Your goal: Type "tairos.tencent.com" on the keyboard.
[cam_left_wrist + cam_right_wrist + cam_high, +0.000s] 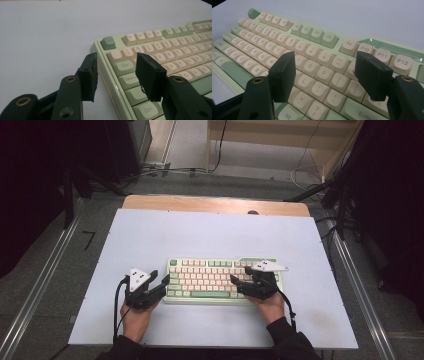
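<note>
Straddling the keyboard's [223, 280] left edge, the left gripper [116, 75] is gaping unclamped, the right gripper [324, 75] hovering open over right-side keys; rigid, weighty, best gripped by its ends.

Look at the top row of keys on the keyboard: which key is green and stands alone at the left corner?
The Esc key, a single green key at the keyboard's top-left corner; a gap separates it from the cream keys beside it.

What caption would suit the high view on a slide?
Two hand-held grippers, left gripper and right gripper, open at either end of a green-and-cream keyboard.
</note>
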A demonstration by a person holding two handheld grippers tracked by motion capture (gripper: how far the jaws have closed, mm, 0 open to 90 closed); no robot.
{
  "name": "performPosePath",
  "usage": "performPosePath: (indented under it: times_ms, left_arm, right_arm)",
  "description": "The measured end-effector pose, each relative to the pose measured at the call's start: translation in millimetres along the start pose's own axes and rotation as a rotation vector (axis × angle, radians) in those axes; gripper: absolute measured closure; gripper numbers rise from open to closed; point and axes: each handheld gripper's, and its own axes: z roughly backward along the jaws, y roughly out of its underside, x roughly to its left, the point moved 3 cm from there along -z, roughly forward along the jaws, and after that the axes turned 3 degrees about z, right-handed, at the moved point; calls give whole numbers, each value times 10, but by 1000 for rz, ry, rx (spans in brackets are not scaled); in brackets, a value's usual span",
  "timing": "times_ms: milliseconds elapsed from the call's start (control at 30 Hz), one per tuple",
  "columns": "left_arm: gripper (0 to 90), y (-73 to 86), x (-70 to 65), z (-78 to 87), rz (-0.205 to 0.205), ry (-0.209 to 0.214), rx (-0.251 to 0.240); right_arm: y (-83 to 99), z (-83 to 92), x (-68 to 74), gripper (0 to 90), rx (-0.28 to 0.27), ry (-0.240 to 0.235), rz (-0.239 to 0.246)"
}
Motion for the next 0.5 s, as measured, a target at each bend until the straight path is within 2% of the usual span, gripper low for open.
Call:
performPosePath:
  times_ms: [167, 300, 367, 400, 433, 500]
  left_arm:
    - [621, -40, -64, -63, -9, 36, 10]
    - [736, -79, -124, -130, -19, 74, 17]
    - [833, -90, -154, -180, -24, 96, 30]
    - [833, -99, -173, -203, -25, 108, 38]
    - [889, -110, -196, -227, -28, 119, 41]
    - [900, -137, -242, -272, -42, 136, 48]
  right_arm:
    - [42, 55, -38, 320, 2, 22, -7]
    - [78, 107, -71, 320, 2, 37, -16]
    - [111, 155, -101, 320, 1, 50, -25]
    - [111, 155, -101, 320, 1, 50, -25]
    - [132, 196, -118, 320, -5, 59, -32]
    - [145, 217, -129, 320, -6, 65, -36]
